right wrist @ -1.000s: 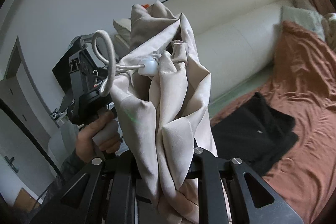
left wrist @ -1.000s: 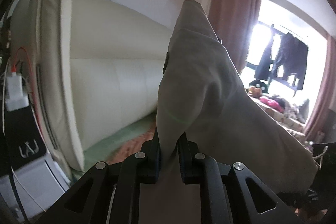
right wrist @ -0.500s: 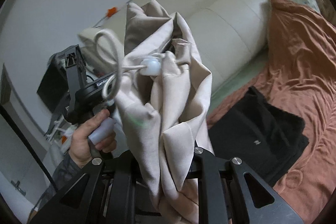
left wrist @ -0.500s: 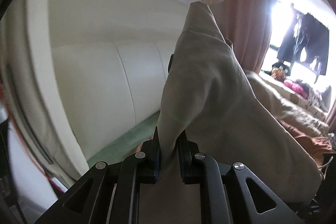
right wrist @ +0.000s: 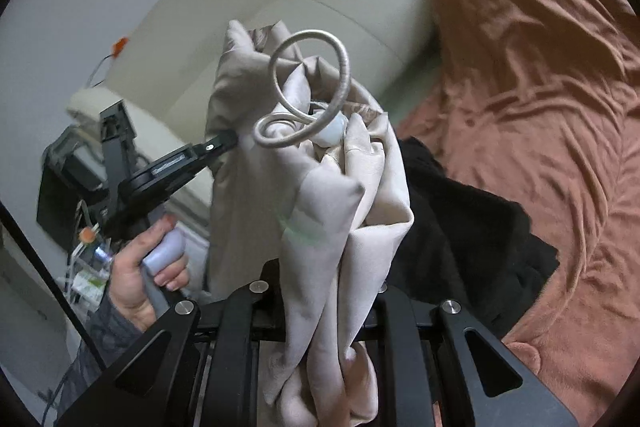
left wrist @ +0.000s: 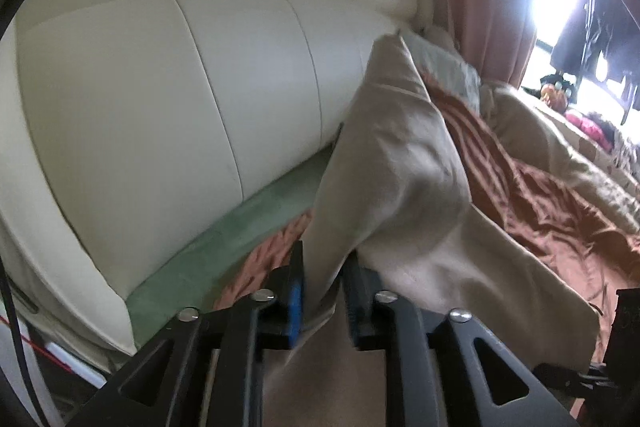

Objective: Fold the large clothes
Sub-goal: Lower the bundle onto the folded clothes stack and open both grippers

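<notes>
1. Left claw still pinching the beige garment, now swung low toward the bed by its headboard.
2. Right claw stays clamped on the bunch; drawstring flipped up above it.

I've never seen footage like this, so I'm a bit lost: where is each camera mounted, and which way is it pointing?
Left wrist: sits on the left hand-held gripper, looking along its fingers at the cream headboard and rust bedspread; no body shows.
Right wrist: sits on the right hand-held gripper, facing a black garment on the bed; the person's left hand shows.
Shared: the beige garment, clamped by both, plus headboard and bedspread.
</notes>
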Tool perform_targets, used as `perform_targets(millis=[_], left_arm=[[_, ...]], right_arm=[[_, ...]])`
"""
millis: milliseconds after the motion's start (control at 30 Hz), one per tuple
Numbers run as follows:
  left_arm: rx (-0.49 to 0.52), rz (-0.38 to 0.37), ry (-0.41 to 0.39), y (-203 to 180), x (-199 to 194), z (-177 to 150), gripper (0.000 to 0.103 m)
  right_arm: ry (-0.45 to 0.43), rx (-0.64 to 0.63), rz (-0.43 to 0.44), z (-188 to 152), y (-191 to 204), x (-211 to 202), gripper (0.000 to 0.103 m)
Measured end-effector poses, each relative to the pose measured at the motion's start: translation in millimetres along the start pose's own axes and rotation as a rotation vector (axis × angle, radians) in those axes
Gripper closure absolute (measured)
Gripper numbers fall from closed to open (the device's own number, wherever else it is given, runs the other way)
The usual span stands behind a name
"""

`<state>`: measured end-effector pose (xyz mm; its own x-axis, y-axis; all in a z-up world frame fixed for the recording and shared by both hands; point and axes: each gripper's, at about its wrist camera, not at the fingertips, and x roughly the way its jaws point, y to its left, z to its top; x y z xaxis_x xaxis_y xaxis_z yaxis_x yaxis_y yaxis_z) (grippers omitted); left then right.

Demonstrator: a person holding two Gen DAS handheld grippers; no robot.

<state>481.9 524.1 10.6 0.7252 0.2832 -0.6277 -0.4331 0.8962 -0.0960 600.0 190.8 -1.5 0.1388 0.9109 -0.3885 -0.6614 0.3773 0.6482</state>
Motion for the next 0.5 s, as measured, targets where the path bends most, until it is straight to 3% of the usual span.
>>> perform_targets(millis=[33, 67, 200, 233, 267, 367, 500], left_arm=[[0.009, 0.030, 0.026, -0.4, 9.1, -2.3, 0.066], [0.010, 0.058, 0.047, 1.9, 13.1, -5.6, 0.065], [-0.008, 0.078, 0.144, 18.2, 19.0, -32.6, 0.065], [-0.015, 0.076, 0.156, 24.4, 17.2, -37.5, 0.065], [-0.020, 0.075, 0.167, 29.8, 14.2, -42.2, 0.065], [-0.036, 0.081, 0.190, 43.6, -0.5, -65.3, 0.065], [-0.076, 0.067, 0.215, 57.9, -21.8, -97.4, 0.065]], right_arm=[[0.011, 0.026, -0.036, -1.9, -9.0, 8.8, 0.090], [0.023, 0.050, -0.060, -3.2, -17.7, 14.4, 0.087], [0.077, 0.172, -0.153, -11.3, -50.7, 41.4, 0.079], [0.089, 0.208, -0.148, -14.7, -59.0, 46.2, 0.074], [0.097, 0.224, -0.149, -15.1, -60.9, 48.9, 0.061], [0.096, 0.224, -0.174, -23.0, -59.3, 48.3, 0.048], [0.086, 0.224, -0.208, -29.9, -49.8, 35.0, 0.044]])
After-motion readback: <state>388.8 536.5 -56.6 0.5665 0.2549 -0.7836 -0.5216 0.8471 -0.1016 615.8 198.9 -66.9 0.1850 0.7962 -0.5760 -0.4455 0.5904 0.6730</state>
